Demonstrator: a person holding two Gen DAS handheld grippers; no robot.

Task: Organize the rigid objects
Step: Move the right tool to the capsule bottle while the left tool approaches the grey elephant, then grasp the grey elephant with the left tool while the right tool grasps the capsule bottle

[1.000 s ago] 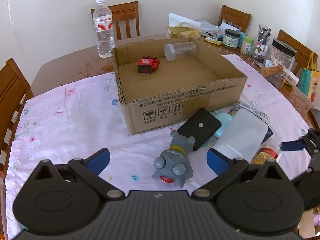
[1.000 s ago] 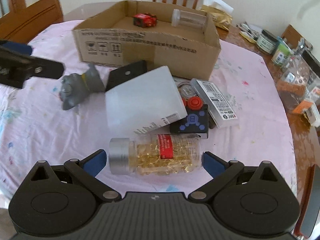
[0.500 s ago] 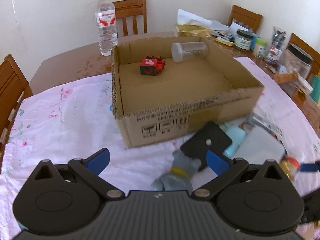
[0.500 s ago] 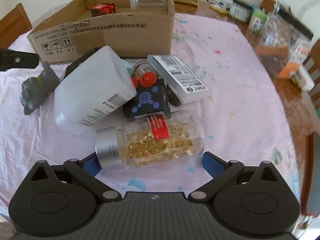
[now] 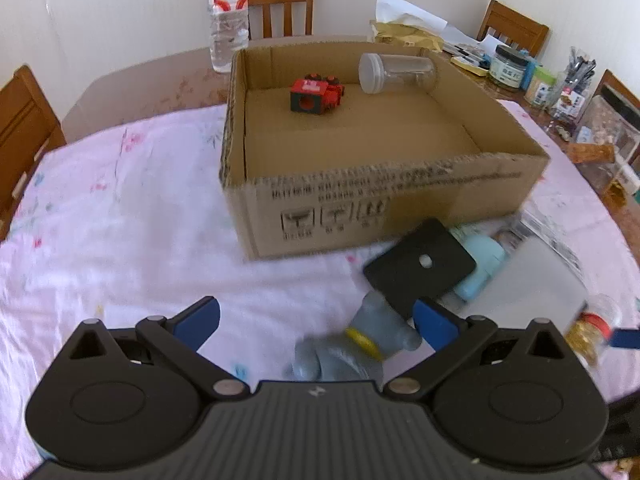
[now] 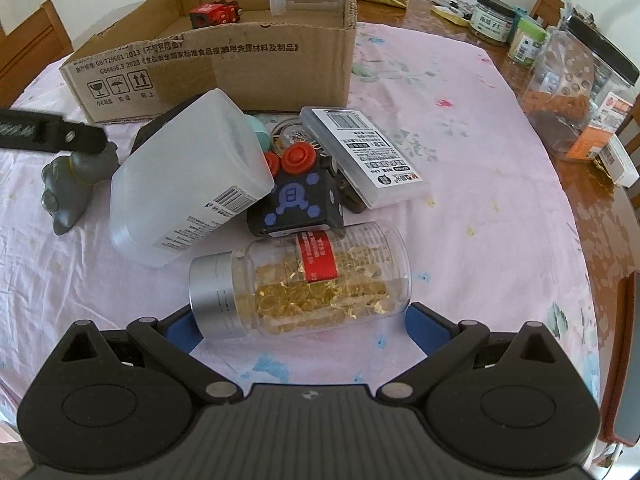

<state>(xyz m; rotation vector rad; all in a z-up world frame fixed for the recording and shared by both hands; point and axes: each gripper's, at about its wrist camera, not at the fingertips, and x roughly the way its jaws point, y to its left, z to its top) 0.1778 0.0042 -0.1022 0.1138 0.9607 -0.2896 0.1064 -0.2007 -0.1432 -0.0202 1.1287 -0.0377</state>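
A cardboard box point(image 5: 384, 196) holds a red toy block point(image 5: 314, 94) and a clear jar point(image 5: 396, 73). My left gripper point(image 5: 316, 320) is open, its fingers either side of a grey toy figure point(image 5: 352, 354) lying on the cloth. My right gripper point(image 6: 298, 326) is open around a clear bottle of golden capsules point(image 6: 304, 284) lying on its side. Behind it lie a white plastic container point(image 6: 188, 184), a black cube with red knobs point(image 6: 298, 200) and a white flat case point(image 6: 360, 152). The grey toy point(image 6: 70, 184) and the left gripper's finger also show in the right wrist view.
A black plate point(image 5: 420, 266) and a light blue object point(image 5: 478, 264) lie before the box. A water bottle point(image 5: 226, 16) stands behind it. Jars and packets point(image 6: 560, 80) crowd the table's right edge. Wooden chairs point(image 5: 24, 128) surround the table.
My left gripper has moved forward and down over the grey toy, which is now between its fingers. My right gripper has closed in on the capsule bottle, which now lies between its fingers.
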